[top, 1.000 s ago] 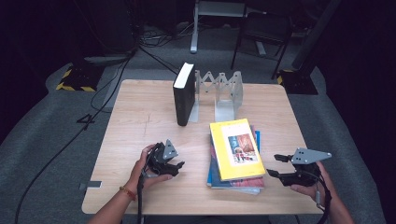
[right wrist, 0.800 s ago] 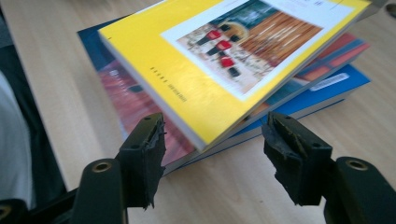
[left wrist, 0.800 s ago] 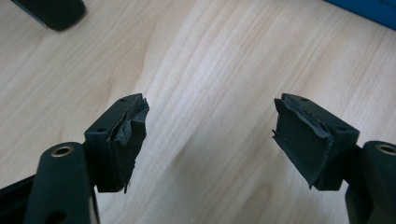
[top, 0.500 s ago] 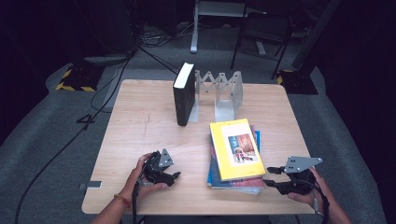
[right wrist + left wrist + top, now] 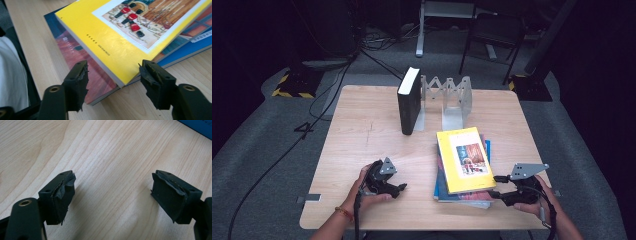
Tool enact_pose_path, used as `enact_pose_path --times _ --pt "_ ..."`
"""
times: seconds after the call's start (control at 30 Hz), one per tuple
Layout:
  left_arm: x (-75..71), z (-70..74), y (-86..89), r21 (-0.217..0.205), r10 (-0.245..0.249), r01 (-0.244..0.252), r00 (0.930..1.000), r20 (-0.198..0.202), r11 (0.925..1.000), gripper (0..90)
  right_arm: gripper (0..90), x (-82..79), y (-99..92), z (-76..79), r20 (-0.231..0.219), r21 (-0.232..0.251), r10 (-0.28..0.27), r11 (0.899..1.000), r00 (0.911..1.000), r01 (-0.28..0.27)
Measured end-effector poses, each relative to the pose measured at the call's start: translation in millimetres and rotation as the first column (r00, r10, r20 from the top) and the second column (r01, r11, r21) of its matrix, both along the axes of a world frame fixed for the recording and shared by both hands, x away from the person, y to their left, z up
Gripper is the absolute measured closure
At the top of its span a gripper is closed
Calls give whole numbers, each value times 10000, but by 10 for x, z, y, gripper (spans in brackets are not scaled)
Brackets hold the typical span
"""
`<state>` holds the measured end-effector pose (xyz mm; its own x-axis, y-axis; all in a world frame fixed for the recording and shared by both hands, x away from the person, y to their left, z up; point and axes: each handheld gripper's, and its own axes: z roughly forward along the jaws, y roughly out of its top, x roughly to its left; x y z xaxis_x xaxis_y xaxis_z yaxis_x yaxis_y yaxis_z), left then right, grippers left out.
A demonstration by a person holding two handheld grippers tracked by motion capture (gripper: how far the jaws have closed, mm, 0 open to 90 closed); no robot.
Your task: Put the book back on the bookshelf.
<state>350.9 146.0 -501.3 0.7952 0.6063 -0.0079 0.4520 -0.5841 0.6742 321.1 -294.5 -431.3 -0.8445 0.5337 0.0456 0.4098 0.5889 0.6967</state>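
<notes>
Each hand carries a black tool: the left tool [image 5: 403,187] and the right tool [image 5: 493,187] both bear a grey three-cornered plate and trail a black cable. The worn black pads [image 5: 65,195] are frayed at their edges, with brass-coloured rivets behind. An orange band [image 5: 343,214] circles the left wrist.

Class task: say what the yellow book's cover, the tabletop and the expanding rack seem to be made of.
Yellow book: glossy card or paper, going by its sheen and white page edges. Tabletop: pale wood or wood-look laminate, matt, with visible grain. Rack: probably grey metal, thin folded plates.
</notes>
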Motion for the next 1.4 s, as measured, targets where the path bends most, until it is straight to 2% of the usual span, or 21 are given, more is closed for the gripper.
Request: enact_pose_path --times 0.03,0.1,0.23,0.27,0.3,0.33,0.5,0.6,0.7,0.77,0.83,0.87,0.9,0.93,0.97,1.03,1.1,1.17,1.27,1.33,1.4 --pt "1 -1 -5 2 4 -4 10000 2 10000 185 379 19 -5 3 -67 57 -142 9999 9999 143" --pt "8 -4 -13 -25 -45 46 10000 18 10000 185 371 63 -30 40 -187 548 -400 9977 9990 410" --pt "17 -8 -33 -56 -69 69 10000 18 10000 178 383 163 -50 164 -213 1182 -747 9900 9970 767" --pt "17 -8 -33 -56 -69 69 10000 18 10000 178 383 163 -50 164 -213 1182 -747 9900 9970 767" --pt "17 -9 -44 -70 -53 53 10000 31 10000 179 394 263 12 153 -178 800 -1046 9912 9944 1057" --pt "20 -7 -49 -26 -98 99 9999 46 9999 179 394 263 12 153 -178 800 -1046 9912 9944 1057" --pt "22 -13 -61 -109 -154 154 9999 42 9998 178 387 463 136 11 -668 55 -990 9950 9928 996" --pt "29 -11 -80 -90 -145 145 9999 40 9999 178 364 535 134 -23 -950 153 -1085 9938 9895 1105" --pt "55 3 -119 -15 5 -5 10000 -60 10000 181 345 563 145 -26 -957 120 -1081 9939 9895 1098" --pt "99 28 -153 -71 102 -102 9999 -39 9999 254 305 614 149 -42 -1138 158 -1055 9940 9879 1079" --pt "157 58 -209 0 82 -82 10000 -9 10000 250 283 698 160 -62 -1379 271 -870 9954 9866 916" --pt "212 96 -260 -229 35 -35 10000 7 9997 250 283 710 167 -57 -1348 207 -804 9963 9876 839" --pt "212 96 -260 -229 35 -35 10000 7 9997 251 284 718 182 -47 -1294 109 -757 9969 9887 777" --pt "243 125 -308 -335 48 -40 9997 221 9994 255 288 725 197 -33 -1260 -18 -758 9971 9891 761" --pt "268 146 -341 -279 41 -34 9997 256 9996 255 288 725 197 -33 -1260 -18 -758 9971 9891 761" --pt "378 224 -468 -616 -34 66 9986 519 9981 255 304 729 218 -23 -1159 -120 -720 9974 9907 711" --pt "417 249 -509 -675 -22 60 9985 552 9977 262 326 737 213 -24 -1147 -72 -768 9970 9904 765" --pt "504 294 -613 -935 42 0 9990 451 9956 263 347 760 214 -28 -1200 37 -792 9968 9896 803" --pt "576 310 -758 -784 -93 138 9983 580 9968 266 338 813 244 -13 -1350 -161 -572 9983 9892 555" --pt "610 299 -821 -766 -137 180 9983 563 9969 267 327 840 258 -21 -1375 -111 -479 9988 9893 468" --pt "645 265 -892 -479 -139 173 9974 713 9987 272 314 868 263 -35 -1468 11 -361 9993 9885 366"
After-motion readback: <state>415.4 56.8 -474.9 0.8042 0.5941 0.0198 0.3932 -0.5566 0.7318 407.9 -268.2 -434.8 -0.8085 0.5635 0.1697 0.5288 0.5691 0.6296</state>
